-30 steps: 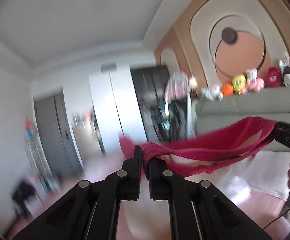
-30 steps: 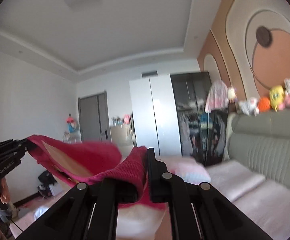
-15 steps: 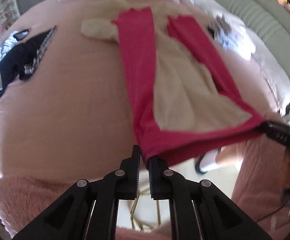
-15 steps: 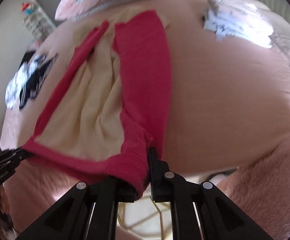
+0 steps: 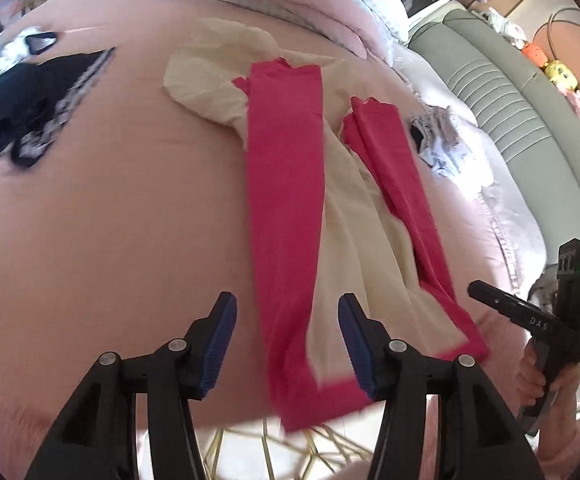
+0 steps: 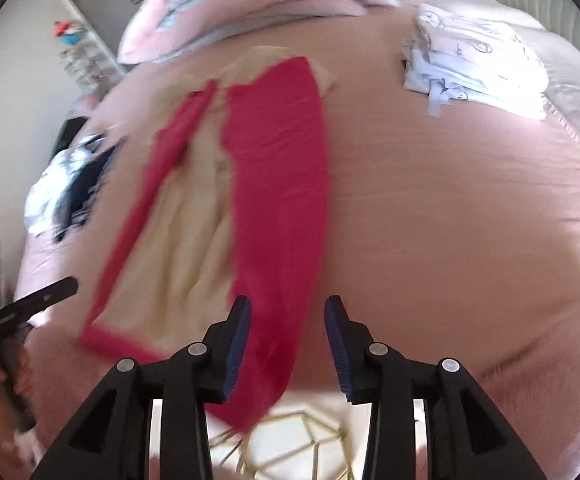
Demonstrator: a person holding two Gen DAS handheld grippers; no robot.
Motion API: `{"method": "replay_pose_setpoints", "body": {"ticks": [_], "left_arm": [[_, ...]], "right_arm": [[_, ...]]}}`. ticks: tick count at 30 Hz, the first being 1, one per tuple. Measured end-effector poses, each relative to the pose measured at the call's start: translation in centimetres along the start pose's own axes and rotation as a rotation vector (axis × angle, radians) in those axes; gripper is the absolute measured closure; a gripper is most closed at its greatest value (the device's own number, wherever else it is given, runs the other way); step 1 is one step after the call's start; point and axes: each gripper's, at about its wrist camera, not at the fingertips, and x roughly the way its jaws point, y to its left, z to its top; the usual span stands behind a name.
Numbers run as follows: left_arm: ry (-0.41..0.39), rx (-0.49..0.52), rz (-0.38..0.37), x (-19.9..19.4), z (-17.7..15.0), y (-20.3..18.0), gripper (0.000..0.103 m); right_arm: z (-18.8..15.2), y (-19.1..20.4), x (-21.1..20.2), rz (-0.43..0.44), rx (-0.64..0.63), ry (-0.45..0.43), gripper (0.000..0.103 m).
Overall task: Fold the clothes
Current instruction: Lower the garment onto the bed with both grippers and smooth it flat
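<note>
A red and cream garment (image 5: pixel 290 208) lies stretched out lengthwise on the pink bed (image 5: pixel 109 220), its red hem hanging over the near edge. My left gripper (image 5: pixel 287 316) is open just above the hem's left part, with nothing between its fingers. In the right wrist view the same garment (image 6: pixel 277 208) runs away from me, and my right gripper (image 6: pixel 287 320) is open over its red right strip. Each gripper shows in the other's view, the right gripper (image 5: pixel 530 316) at the right and the left gripper (image 6: pixel 13 312) at the left.
A black and white garment (image 5: pixel 21 108) lies at the bed's left. A folded white printed garment (image 6: pixel 478 64) sits at the far right. Pink pillows (image 6: pixel 249 4) are at the far end. A grey padded headboard (image 5: pixel 530 120) with plush toys runs along the right. Floor with a gold wire pattern (image 6: pixel 310 440) is below.
Both grippers held the garment's hem up in the air, then swung it down onto the bed. Both have now opened and let go; the garment lies flat.
</note>
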Motion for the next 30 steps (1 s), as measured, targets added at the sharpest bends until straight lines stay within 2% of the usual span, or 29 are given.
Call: {"method": "replay_pose_setpoints", "body": {"ticks": [1,3,4,6,9,13,15,17,19,21,22,23,24,26,30], "left_arm": [[0.001,0.005,-0.001,1.0,0.4,-0.1,0.053],[0.029,0.009,0.048,3.2,0.0,-0.3,0.054],[0.036,0.015,0.089,4.2,0.0,-0.4,0.055],[0.038,0.018,0.146,5.5,-0.1,-0.3,0.063],[0.002,-0.076,0.202,3.9,-1.0,2.4,0.064],[-0.045,-0.202,0.277,1.8,-2.2,6.0,0.064],[-0.058,-0.270,0.212,0.7,-3.2,7.3,0.064],[-0.119,-0.302,0.086,-0.7,-3.7,7.7,0.065],[-0.194,-0.290,-0.051,-2.0,-3.6,7.6,0.064],[-0.232,-0.248,-0.056,-1.6,-2.3,6.6,0.064],[-0.222,-0.215,-0.045,-0.6,-1.3,6.2,0.064],[-0.211,-0.182,-0.034,0.4,-0.2,5.8,0.064],[-0.189,-0.165,-0.038,1.7,0.8,5.6,0.064],[-0.122,-0.147,-0.041,3.7,2.5,5.4,0.064],[-0.056,-0.065,0.011,6.6,4.7,4.3,0.064]], "right_arm": [[0.4,-0.1,1.2,0.004,0.009,0.012,0.065],[0.3,-0.4,3.4,0.014,0.005,0.047,0.065],[0.2,0.0,4.3,-0.007,-0.023,0.060,0.065],[-0.1,0.7,6.0,-0.048,-0.076,0.080,0.065],[-0.2,0.3,5.7,-0.113,-0.094,0.037,0.066],[-0.5,-3.3,3.7,-0.282,-0.017,0.004,0.066],[-1.2,-5.2,2.8,-0.273,0.031,0.012,0.066],[-1.6,-6.1,2.1,-0.257,0.049,0.015,0.066],[-1.3,-6.3,1.2,-0.215,0.063,-0.011,0.064],[-0.5,-5.6,2.2,-0.206,0.066,-0.014,0.062],[-0.1,-5.3,2.6,-0.202,0.067,-0.016,0.061],[0.3,-5.0,3.1,-0.197,0.069,-0.018,0.055],[0.8,-4.6,3.6,-0.193,0.070,-0.020,0.052],[1.6,-4.0,4.5,-0.184,0.073,-0.023,0.051],[3.3,-2.6,6.4,-0.166,0.078,-0.030,0.048]]}}
